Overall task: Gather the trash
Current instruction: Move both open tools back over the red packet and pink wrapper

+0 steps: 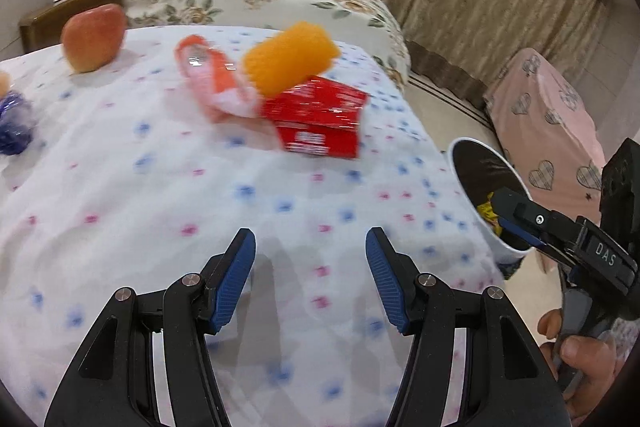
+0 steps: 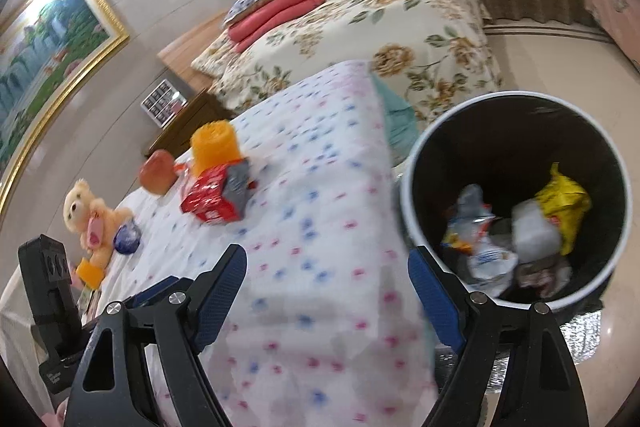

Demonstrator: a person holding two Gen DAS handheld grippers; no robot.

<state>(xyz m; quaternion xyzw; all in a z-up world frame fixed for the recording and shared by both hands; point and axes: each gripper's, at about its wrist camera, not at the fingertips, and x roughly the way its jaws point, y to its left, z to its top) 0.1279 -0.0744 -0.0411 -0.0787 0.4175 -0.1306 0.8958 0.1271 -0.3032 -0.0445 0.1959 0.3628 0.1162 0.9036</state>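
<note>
With both jaws parted and empty, left gripper (image 1: 310, 275) faces apple (image 1: 94, 37), wrapper (image 1: 216, 83), red pack (image 1: 320, 119); right gripper (image 2: 328, 291) beside bin (image 2: 516, 195). Risk: grabbing apple or orange roll (image 1: 288, 57), not trash.

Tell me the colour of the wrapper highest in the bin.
Yellow wrapper, clearest in the right wrist view.

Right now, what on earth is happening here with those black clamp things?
A person is collecting trash from a cloth-covered table using two handheld grippers. Both the left gripper and right gripper are open and empty. The bin beside the table already holds wrappers. A red packet, an orange wrapper and an orange foam sleeve remain on the table.
</note>
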